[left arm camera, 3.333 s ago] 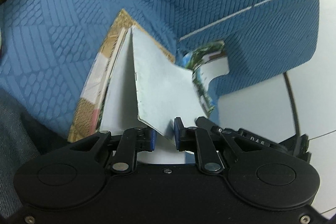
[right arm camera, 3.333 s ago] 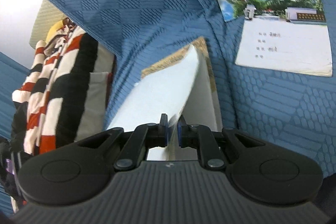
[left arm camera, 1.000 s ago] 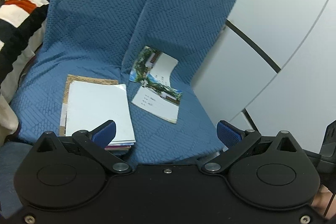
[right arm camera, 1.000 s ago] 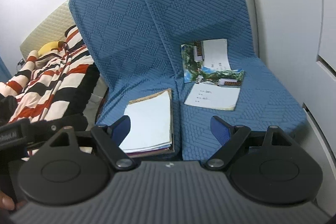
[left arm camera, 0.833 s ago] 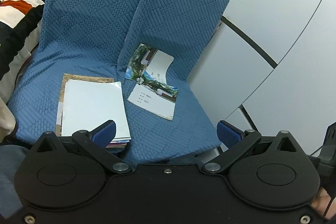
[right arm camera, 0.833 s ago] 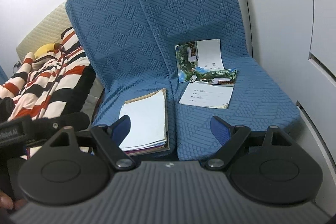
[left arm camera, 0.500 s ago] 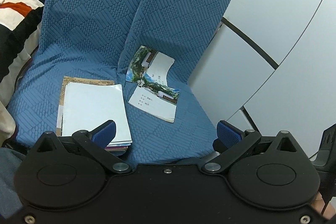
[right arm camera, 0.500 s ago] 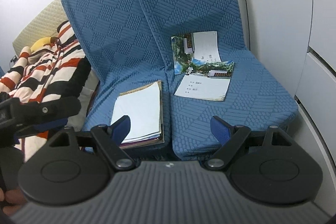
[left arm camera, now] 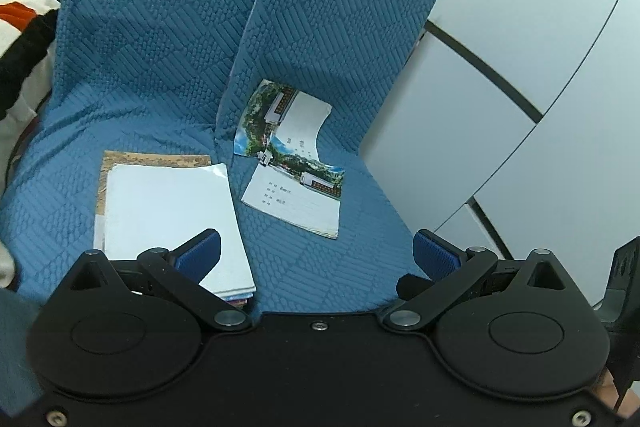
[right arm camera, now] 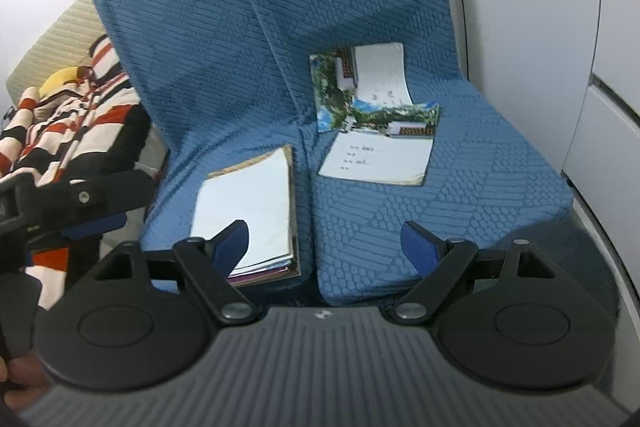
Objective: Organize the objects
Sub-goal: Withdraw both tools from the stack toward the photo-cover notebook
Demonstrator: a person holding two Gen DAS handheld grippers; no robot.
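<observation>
Both tools tilt downward toward two blue quilted seat cushions [left arm camera: 328, 267]. The left hand-held gripper [left arm camera: 316, 253] has its blue pads spread wide with nothing between them; the right hand-held gripper [right arm camera: 325, 243] is likewise spread and empty. A stack of books topped by a plain white cover [left arm camera: 168, 211] lies flat on the left cushion. Two booklets with photo covers [left arm camera: 296, 167] lie overlapping on the right cushion, the far one curling up against the backrest. Their printed lines are too small to read.
</observation>
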